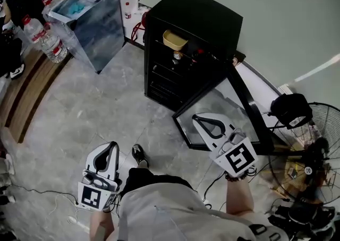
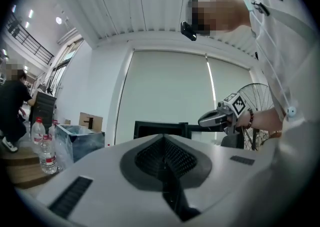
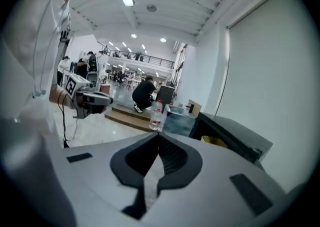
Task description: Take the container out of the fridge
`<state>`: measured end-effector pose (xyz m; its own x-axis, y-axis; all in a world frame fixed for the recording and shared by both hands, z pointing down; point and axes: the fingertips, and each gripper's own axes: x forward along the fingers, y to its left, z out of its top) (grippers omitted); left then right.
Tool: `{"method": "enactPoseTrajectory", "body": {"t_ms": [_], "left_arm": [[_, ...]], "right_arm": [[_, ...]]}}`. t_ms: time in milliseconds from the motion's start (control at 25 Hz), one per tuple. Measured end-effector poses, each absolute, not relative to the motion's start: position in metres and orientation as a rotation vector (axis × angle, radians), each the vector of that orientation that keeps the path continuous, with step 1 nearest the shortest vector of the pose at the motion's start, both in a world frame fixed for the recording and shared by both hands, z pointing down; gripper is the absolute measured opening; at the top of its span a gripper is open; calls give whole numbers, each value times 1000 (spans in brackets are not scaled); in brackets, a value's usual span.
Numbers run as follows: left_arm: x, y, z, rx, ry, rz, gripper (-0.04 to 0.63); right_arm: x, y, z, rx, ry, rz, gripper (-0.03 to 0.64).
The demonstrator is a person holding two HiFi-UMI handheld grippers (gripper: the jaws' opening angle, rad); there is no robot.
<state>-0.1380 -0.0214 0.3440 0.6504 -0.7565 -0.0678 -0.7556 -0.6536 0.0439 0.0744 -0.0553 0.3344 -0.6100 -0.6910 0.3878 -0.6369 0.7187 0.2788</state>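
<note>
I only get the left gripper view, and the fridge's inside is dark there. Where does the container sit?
Observer: In the head view, a yellow container sits on the top shelf of the fridge.
Operator: Is the door out of the way?
Observer: The glass door stands wide open, at the fridge's right in the head view.
Operator: And the other hand?
Observer: The right tongs are shut with nothing between them, going by their own view.

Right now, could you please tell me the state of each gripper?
Left gripper: closed, holding nothing.
Right gripper: closed, holding nothing.
</note>
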Motion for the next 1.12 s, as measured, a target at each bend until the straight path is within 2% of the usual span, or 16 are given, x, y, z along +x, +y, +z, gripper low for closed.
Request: {"method": "enactPoseTrajectory", "body": {"t_ms": [280, 720, 760, 800, 880, 1120], "left_arm": [[-149, -107, 338, 2853, -1170, -111, 9], [-139, -155, 337, 2802, -1285, -144, 9], [-143, -159, 339, 2790, -1292, -153, 9], [-146, -163, 341, 2774, -1302, -165, 9], [-152, -165, 344, 2732, -1328, -188, 9], [-154, -170, 349, 2688, -1372, -175, 9]], "right_arm": [[63, -161, 337, 1022, -2204, -314, 15], [87, -270, 387, 857, -1916, -453, 18], [87, -276, 393, 854, -1901, -448, 66], [86, -280, 399, 845, -1894, -434, 243], [84, -287, 413, 814, -1882, -417, 291], [89, -333, 452, 783, -1780, -411, 325]]}}
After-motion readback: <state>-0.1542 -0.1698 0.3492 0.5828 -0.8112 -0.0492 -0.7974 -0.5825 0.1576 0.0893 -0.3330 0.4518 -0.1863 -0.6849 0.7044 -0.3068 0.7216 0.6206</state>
